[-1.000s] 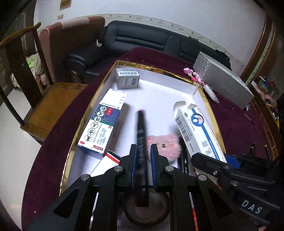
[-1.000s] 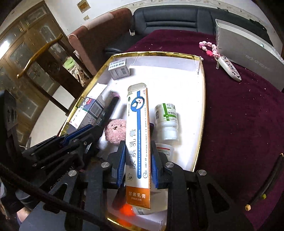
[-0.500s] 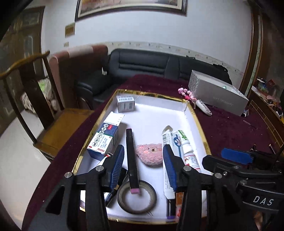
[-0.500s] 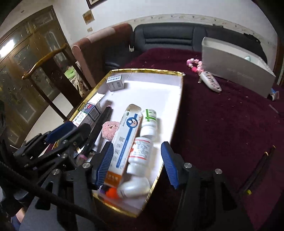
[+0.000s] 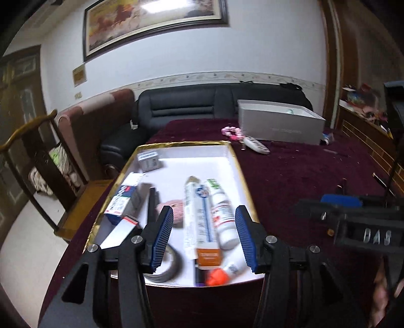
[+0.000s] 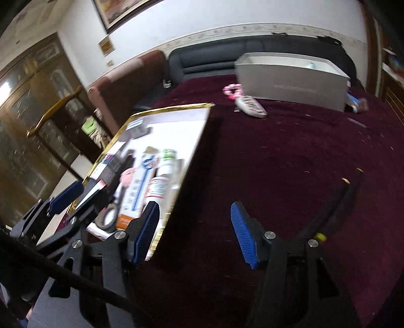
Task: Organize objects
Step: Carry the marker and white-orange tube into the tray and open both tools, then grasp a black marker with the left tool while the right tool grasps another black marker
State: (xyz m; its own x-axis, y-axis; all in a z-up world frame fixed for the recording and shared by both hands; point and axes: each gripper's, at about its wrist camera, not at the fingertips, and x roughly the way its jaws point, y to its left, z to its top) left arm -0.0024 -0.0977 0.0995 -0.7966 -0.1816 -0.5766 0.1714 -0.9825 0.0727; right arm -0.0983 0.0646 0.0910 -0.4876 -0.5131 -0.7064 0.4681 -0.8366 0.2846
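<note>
Both hand-held grippers, left (image 5: 204,237) and right (image 6: 194,233), now wide, empty, pulled back; pen (image 5: 151,205) and tube box (image 5: 198,219) released ahead in tray (image 5: 248,199); sorting likely done.

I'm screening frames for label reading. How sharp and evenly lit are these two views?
Left wrist view: motion-smeared, print on the long white box unreadable, glare on the framed painting, fisheye bends the walls. Right wrist view: blurrier still, the gold-rimmed tray streaked, the maroon tablecloth dark near the tongs.
</note>
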